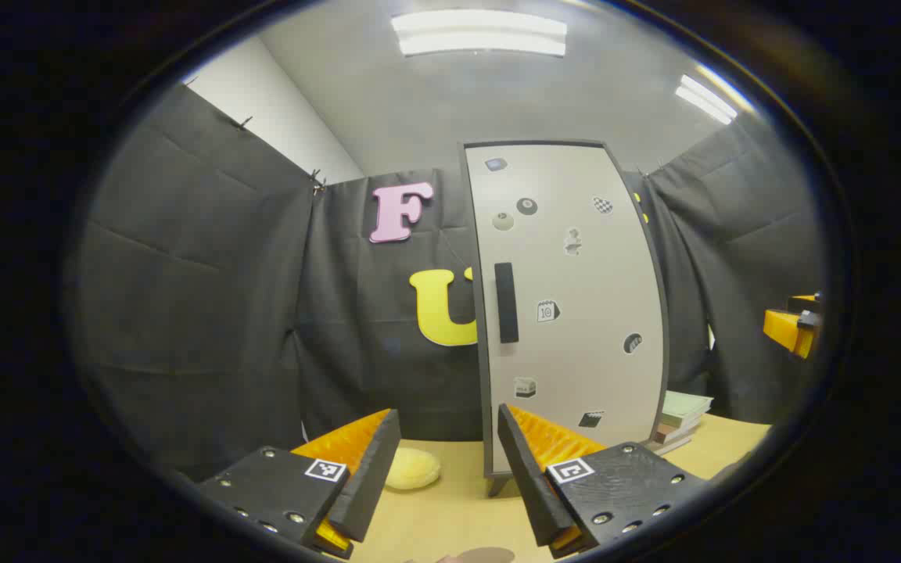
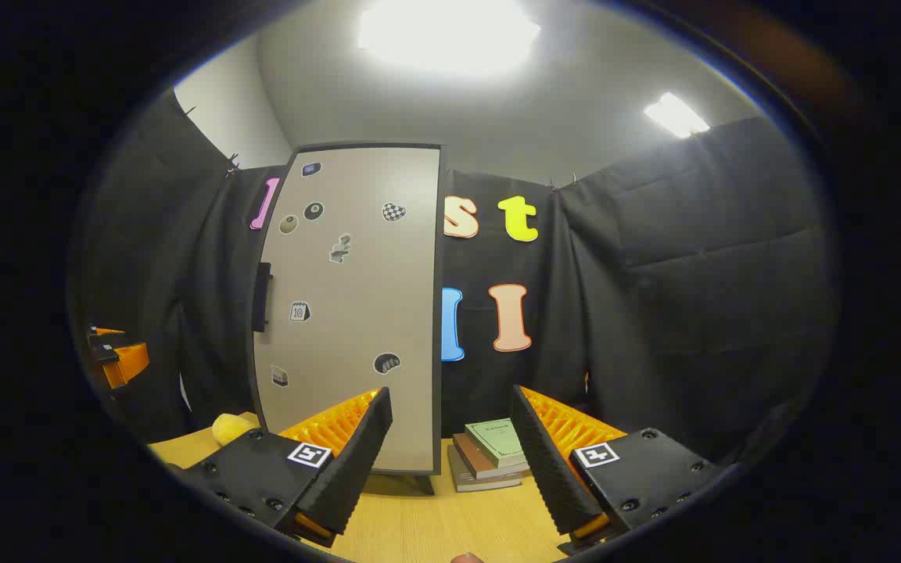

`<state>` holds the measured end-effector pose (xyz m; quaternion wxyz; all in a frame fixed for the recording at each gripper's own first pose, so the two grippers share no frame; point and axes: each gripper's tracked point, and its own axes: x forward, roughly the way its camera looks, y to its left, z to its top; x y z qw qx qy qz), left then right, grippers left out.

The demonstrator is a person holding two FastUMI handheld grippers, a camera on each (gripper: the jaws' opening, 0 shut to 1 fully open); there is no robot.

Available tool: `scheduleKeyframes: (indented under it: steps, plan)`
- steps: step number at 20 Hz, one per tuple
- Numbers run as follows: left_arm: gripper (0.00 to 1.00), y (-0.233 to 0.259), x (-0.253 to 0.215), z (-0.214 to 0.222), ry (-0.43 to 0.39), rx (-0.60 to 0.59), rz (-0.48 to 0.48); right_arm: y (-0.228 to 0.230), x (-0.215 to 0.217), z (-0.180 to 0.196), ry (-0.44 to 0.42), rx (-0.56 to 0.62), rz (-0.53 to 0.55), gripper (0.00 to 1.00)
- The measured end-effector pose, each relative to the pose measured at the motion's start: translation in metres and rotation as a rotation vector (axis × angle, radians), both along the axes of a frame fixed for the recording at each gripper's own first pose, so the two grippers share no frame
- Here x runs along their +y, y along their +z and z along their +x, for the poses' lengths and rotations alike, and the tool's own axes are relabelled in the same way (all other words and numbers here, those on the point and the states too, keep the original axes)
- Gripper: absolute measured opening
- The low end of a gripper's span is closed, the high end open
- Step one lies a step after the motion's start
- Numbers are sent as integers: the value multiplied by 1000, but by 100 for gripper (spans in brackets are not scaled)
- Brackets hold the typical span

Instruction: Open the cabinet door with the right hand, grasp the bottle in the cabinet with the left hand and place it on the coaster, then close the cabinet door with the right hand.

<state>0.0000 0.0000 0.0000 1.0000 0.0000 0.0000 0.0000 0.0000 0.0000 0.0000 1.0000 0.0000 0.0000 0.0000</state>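
straight ahead of your left hand-held gripper (image 1: 447, 461), in the left gripper view, the cabinet (image 1: 568, 305) stands upright on the desk (image 1: 450, 516) with its door shut. the dark handle (image 1: 505, 302) runs vertically near the door's left edge, and small stickers dot the pale panel. your left hand-held gripper hangs wide open with nothing between its fingers, short of the cabinet and not touching it. a yellow soft round thing (image 1: 412, 468) lies on the desk just left of the cabinet's foot, and a stack of books (image 1: 681, 418) sits at the cabinet's right side. your right hand-held gripper (image 1: 793, 324) shows at the far right edge, well apart from the door; from there you cannot tell how its fingers stand.

in the right gripper view, your right hand-held gripper (image 2: 450, 453) is spread wide and holds nothing, apart from the cabinet (image 2: 349, 313), whose handle (image 2: 263, 297) sits at the left edge. the books (image 2: 493, 453) lie on the desk (image 2: 435, 524) just right of the cabinet. with the door closed, you cannot see the bottle. a brownish edge at the bottom of the left gripper view is too cut off to tell.
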Motion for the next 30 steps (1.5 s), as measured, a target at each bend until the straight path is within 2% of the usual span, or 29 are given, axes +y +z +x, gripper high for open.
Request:
scheduleKeyframes:
  steps: [6, 7, 11, 12, 17, 23, 27, 28, 30]
  plan:
    - [75, -2, 3, -17, 19, 1, -11, 4, -10, -6, -4, -16, 0, 97]
    - [75, -2, 3, -18, 18, 0, -11, 3, -11, -7, -3, -13, -1, 94]
    - [75, -1, 4, -19, 30, -3, -10, 3, -12, -6, 0, -4, 9, 97]
    - [77, 0, 4, -20, 32, -7, -11, 5, -14, -7, -1, -7, 10, 97]
    - [75, 10, 0, -23, 34, -25, 6, 9, -17, -7, 1, -17, 4, 94]
    - [75, 8, -8, -28, 54, -11, 2, 6, -21, 2, 11, 2, 7, 94]
    - [75, -3, -3, -33, 94, 20, 11, 10, -12, 13, 55, 12, 29, 97]
    - [77, -4, -1, -34, 100, 30, 12, 12, -9, 17, 65, 13, 31, 97]
    - [75, -5, 5, -32, 103, 29, 16, 19, -1, 28, 65, 12, 35, 97]
